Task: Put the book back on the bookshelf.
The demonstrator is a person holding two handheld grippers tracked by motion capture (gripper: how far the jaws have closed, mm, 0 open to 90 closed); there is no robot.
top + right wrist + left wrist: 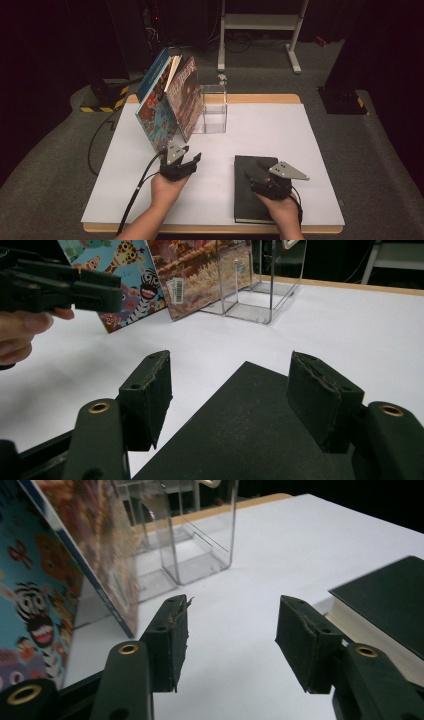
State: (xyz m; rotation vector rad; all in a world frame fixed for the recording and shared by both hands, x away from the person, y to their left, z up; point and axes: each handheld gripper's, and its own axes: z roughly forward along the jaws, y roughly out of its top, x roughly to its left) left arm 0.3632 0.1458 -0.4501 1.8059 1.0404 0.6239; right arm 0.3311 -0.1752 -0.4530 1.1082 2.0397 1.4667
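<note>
– From above, where do the tongs sit?
– Left gripper (191,159) is just before the leaning picture books (167,102); right gripper (255,175) hovers over the black book (245,192).
– Left gripper view?
– Jaws spread, gripping nothing; clear acrylic stand (192,535) ahead, picture books at their left.
– Right gripper view?
– Jaws spread, black book (250,440) directly beneath, unpinched.

High view overhead, facing forward-down, 2 gripper views low, close — all sharing black book (252,190), picture books (170,102)

Bright overhead light on the table (260,130), dark surroundings, slightly soft focus.
</note>
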